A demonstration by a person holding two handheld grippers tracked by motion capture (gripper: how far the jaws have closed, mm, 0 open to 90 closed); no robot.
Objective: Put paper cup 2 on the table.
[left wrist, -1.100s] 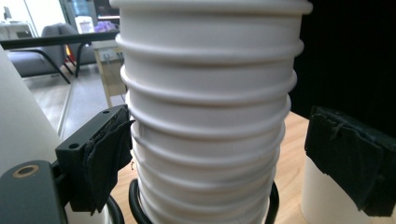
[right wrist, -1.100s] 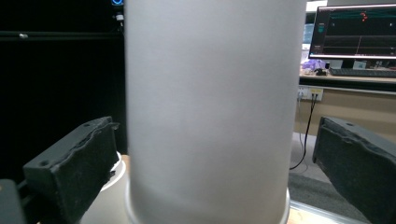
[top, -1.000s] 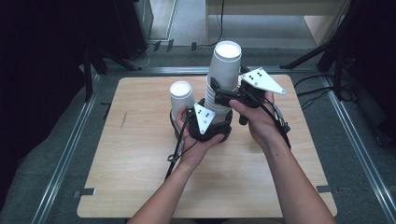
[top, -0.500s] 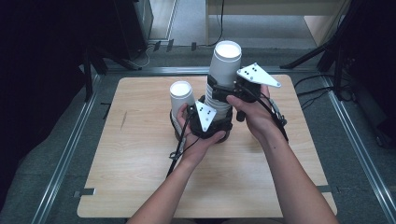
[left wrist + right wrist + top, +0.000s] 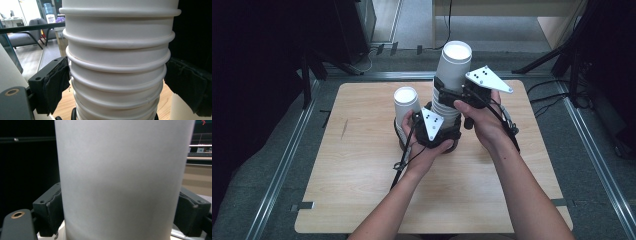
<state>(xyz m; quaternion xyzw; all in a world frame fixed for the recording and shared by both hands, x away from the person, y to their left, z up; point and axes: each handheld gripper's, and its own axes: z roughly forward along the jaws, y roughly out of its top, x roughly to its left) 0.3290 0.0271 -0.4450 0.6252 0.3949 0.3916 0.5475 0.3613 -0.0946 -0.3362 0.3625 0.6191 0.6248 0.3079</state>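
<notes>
Standing near the middle of the tabletop (image 5: 362, 200), toward its far edge, is a tall stack of white paper cups (image 5: 451, 80), upside down, rolled rims ringing its lower part like ribs. Tabletop is pale wood grain w/ rounded corners. A single white cup (image 5: 406, 102), also inverted, sits just beside the stack on its left.

High view gives the layout: left gripper (image 5: 432, 127) low on the stack, right gripper (image 5: 462, 92) higher up, each w/ a grey three-cornered plate, cables trailing. Left gripper view shows what that can't: the nested rims (image 5: 117, 67) up close, smooth matte paper, one rim slightly dented, and black padded fingers (image 5: 53, 86) w/ wrinkled fabric covers. Right gripper view shows plain smooth cup wall (image 5: 122, 185), no rims, so it's on the top cup's body.

Left fingers are spread wide but clamped on the ribbed lower stack, pads against the rims both sides. Right jaws have just been closing, w/ the top cup between them; right fingers (image 5: 51, 207) now press its wall on both sides.
</notes>
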